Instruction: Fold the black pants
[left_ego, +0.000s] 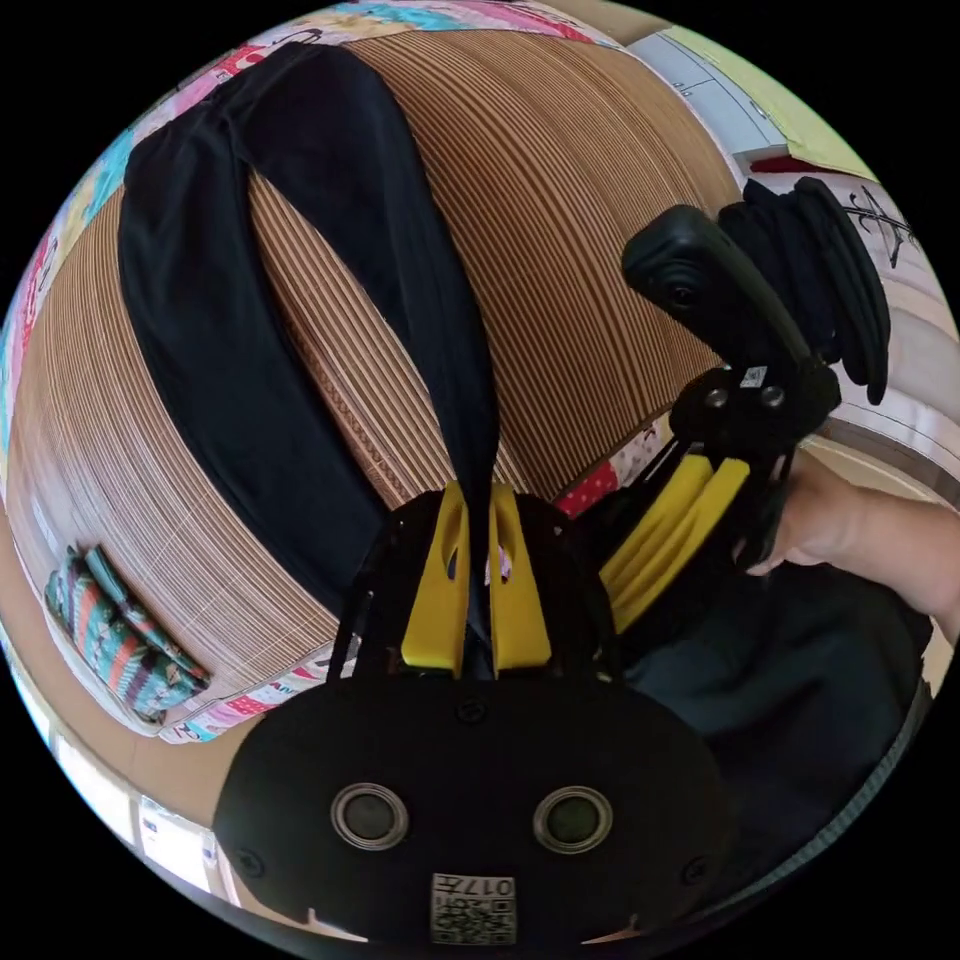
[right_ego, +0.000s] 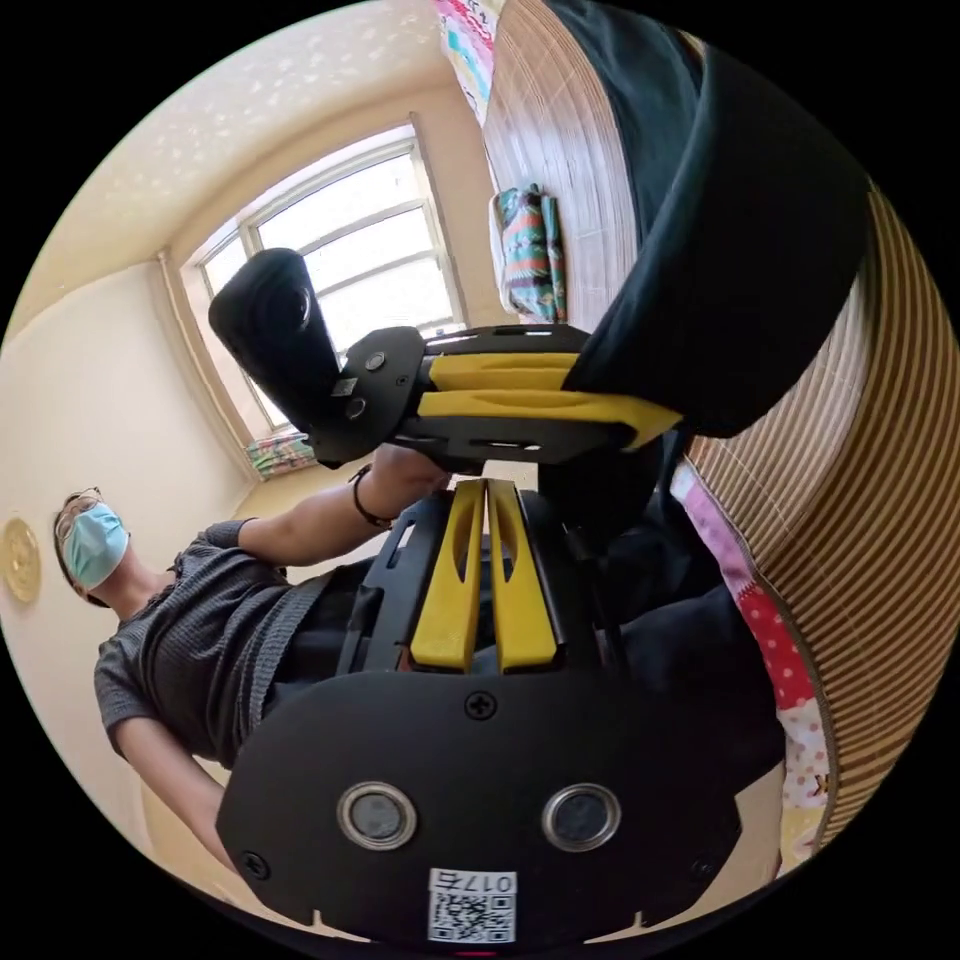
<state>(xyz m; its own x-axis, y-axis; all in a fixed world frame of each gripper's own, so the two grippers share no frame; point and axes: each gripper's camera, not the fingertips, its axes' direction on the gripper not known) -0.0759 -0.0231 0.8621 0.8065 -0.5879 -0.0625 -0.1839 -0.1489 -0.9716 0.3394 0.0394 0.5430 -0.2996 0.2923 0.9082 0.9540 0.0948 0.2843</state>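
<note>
The black pants (left_ego: 240, 330) lie spread on a striped bamboo mat (left_ego: 580, 200), their two legs splayed apart. My left gripper (left_ego: 478, 500) is shut on the end of one leg, and the cloth runs up from between its yellow jaws. The right gripper (left_ego: 615, 590) sits just beside it with a hand (left_ego: 850, 530) holding it and its jaws together. In the right gripper view the left gripper (right_ego: 625, 395) crosses in front, pinching a hanging fold of the pants (right_ego: 740, 250). My right gripper (right_ego: 487, 490) is shut, with its tips behind the left gripper.
The mat (right_ego: 880, 560) covers a bed with a patchwork quilt (right_ego: 790, 640) at its edge. A folded patterned cloth (left_ego: 115, 640) rests at the mat's corner. Dark stacked cloth (left_ego: 840, 280) lies behind the right gripper. A person (right_ego: 200, 640) stands before a window (right_ego: 340, 260).
</note>
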